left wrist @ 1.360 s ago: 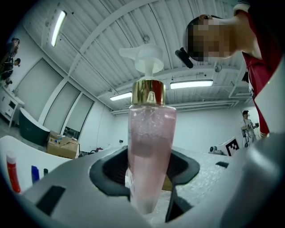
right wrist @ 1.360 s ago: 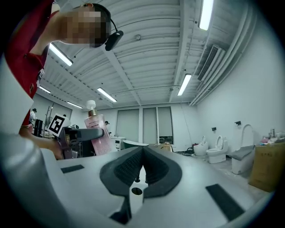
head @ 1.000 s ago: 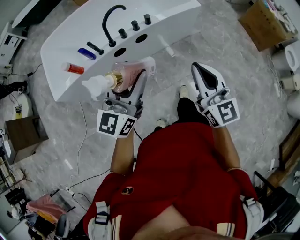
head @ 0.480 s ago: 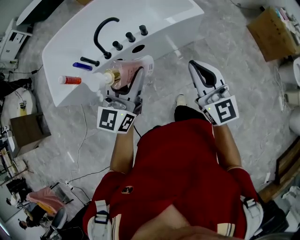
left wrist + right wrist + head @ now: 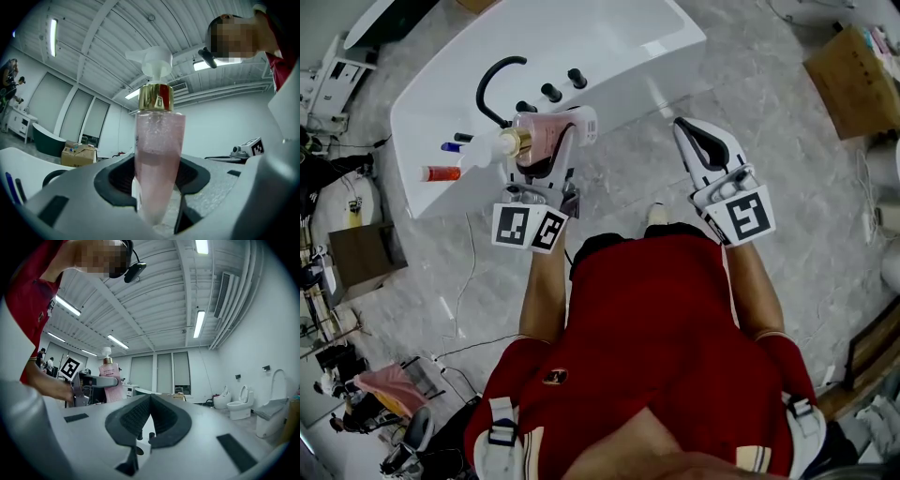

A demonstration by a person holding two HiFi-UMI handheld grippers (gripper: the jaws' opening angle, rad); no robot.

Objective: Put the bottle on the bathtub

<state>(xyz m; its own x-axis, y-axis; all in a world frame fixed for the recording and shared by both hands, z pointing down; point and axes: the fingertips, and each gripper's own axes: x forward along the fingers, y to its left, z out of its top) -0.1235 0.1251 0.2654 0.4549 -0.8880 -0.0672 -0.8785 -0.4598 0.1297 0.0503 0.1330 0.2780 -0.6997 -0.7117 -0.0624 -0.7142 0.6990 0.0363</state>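
Observation:
A pink pump bottle with a gold collar and a white pump head is held in my left gripper, which is shut on its body. In the head view the bottle hangs over the near rim of the white bathtub, just below the black faucet. The left gripper view shows the bottle upright between the jaws of that gripper. My right gripper is shut and empty over the floor, right of the tub. Its own view shows the closed jaws and the bottle at a distance.
On the tub rim lie a red tube, a blue item and black knobs. Cardboard boxes stand at right and left. A cable runs over the marble floor. Toilets stand far off.
The left gripper has carried the bottle forward, from the tub's edge to over the rim beside the faucet. The right gripper has barely moved and stays shut.

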